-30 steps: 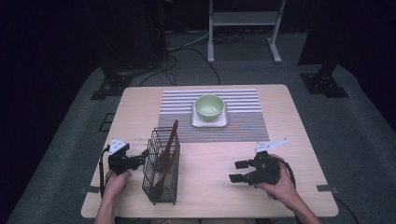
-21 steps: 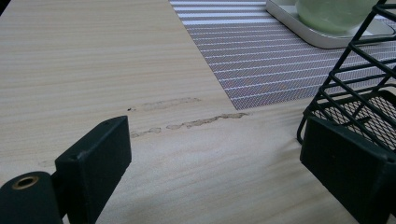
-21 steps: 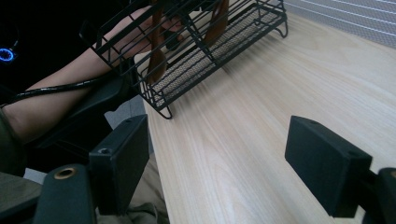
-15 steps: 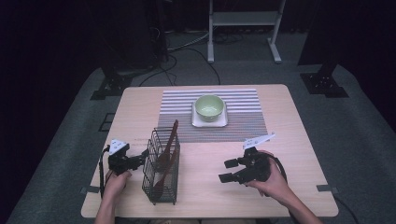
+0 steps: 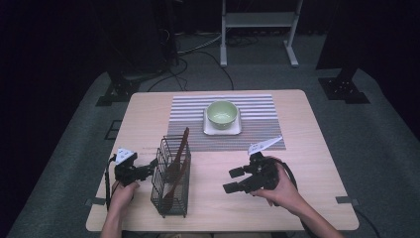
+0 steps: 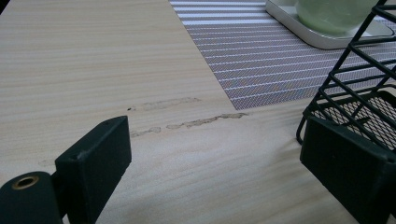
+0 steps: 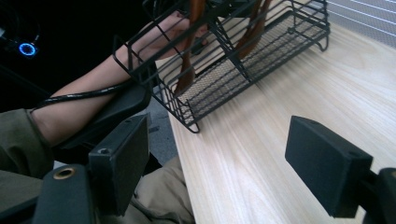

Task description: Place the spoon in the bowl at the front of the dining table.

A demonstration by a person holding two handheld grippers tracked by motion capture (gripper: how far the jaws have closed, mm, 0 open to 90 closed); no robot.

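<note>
Dark room, wooden table (image 5: 307, 129); wire basket (image 5: 171, 191) near front-left corner looks light, rigid; grip its rim; left gripper (image 5: 143, 171) and right gripper (image 5: 235, 179) gape wide, empty

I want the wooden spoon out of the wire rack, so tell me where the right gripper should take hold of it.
Grip the wooden spoon by its handle tip, which sticks up past the wire rack at the far end. Bring the right gripper down from above with its fingers open, since the rack's wire walls block the sides.
</note>
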